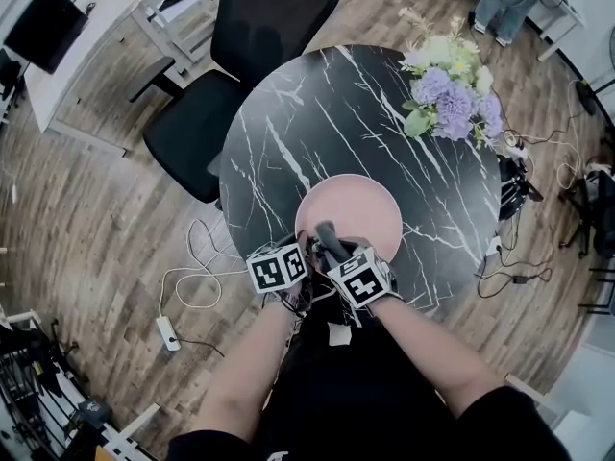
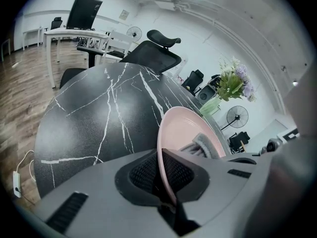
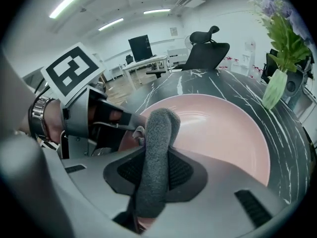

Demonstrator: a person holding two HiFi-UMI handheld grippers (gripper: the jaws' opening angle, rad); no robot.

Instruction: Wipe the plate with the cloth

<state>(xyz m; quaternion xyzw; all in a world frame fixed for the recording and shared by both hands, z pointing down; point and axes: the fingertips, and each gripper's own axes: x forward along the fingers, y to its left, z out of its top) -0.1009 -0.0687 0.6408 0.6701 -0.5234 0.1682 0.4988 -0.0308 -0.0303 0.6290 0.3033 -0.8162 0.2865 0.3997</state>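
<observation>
A pink plate (image 1: 348, 214) lies at the near edge of a round black marble table (image 1: 317, 113). My left gripper (image 1: 306, 251) is shut on the plate's near rim; in the left gripper view the rim (image 2: 168, 152) runs edge-on between the pads (image 2: 143, 171). My right gripper (image 1: 332, 248) is close beside it on the right, shut on a rolled grey cloth (image 3: 156, 148) that sticks up out of the jaws over the plate's (image 3: 218, 133) near-left part. The cloth (image 2: 208, 145) also shows past the rim in the left gripper view. The left gripper (image 3: 99, 115) is visible in the right gripper view.
A vase of purple and white flowers (image 1: 447, 94) stands at the table's far right. A black office chair (image 1: 250, 36) is behind the table, a white desk with a monitor (image 1: 58, 36) at far left. A power strip and cables (image 1: 168, 332) lie on the wooden floor.
</observation>
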